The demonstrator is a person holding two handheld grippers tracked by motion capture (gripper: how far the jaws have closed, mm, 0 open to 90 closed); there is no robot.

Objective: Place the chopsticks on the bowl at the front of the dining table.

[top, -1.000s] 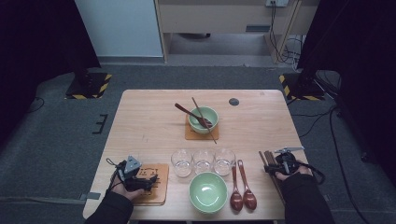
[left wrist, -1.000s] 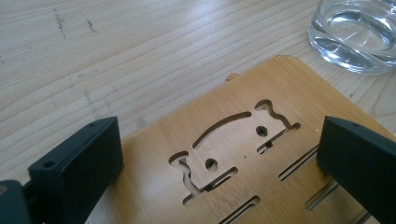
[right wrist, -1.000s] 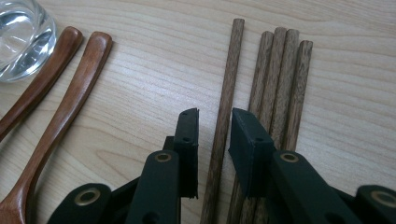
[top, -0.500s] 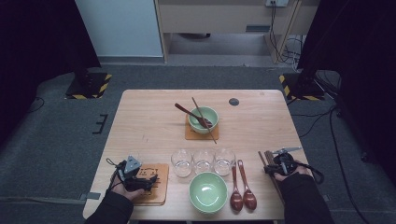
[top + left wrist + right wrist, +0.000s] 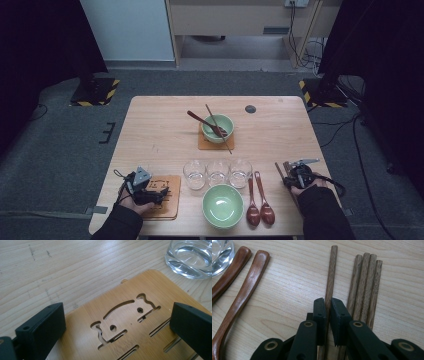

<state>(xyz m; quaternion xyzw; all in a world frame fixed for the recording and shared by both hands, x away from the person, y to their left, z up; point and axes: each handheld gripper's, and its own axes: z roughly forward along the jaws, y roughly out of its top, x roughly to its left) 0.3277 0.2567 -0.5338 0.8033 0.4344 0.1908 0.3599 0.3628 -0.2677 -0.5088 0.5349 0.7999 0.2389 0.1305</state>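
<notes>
Right gripper view: my right claw (image 5: 327, 305) has just been closing and now pinches a single chopstick (image 5: 330, 280) between its pads.
Where: flat on the desk (image 5: 294, 285), just left of three more chopsticks (image 5: 365, 285), right of the spoons (image 5: 244, 282).
Handling: light, stiff, thin, likely to roll or pivot; grip well in from the end.
Left claw (image 5: 117, 325): wide open over the bamboo coaster (image 5: 130, 322), holding nothing.
</notes>
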